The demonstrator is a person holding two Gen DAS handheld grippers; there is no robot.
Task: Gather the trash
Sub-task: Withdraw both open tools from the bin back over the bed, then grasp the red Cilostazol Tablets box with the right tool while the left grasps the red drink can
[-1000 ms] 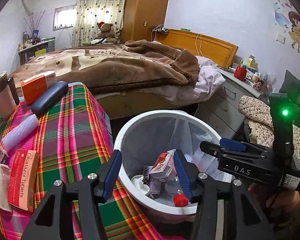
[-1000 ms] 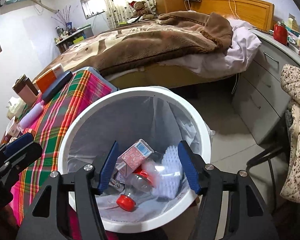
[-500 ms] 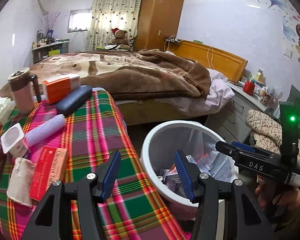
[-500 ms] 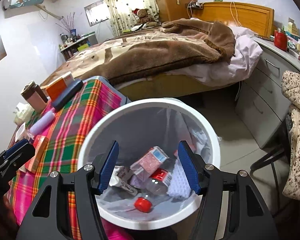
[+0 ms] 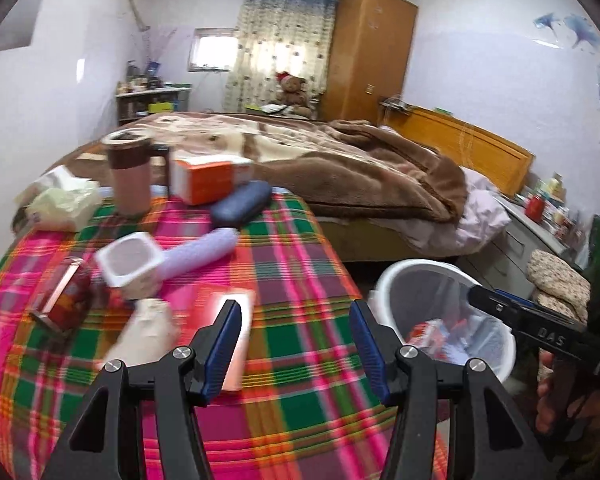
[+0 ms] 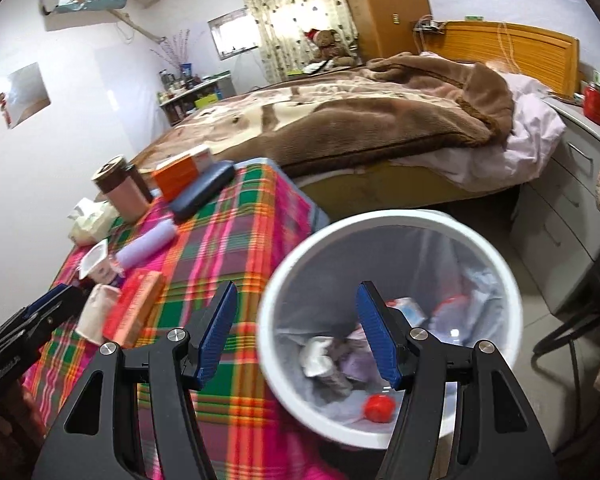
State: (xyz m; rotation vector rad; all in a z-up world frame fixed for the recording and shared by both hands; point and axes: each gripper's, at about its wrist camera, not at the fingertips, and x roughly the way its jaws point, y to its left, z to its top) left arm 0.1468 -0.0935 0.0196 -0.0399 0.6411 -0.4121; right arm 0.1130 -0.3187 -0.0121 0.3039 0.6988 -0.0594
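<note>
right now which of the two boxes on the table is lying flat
The red box near the table's front edge lies flat. The orange box at the back, beside the brown mug, stands on its long edge.

Your left gripper (image 5: 296, 344) hangs empty, jaws apart, over the plaid tablecloth (image 5: 300, 264), beside the white bin (image 5: 392, 280).
</note>
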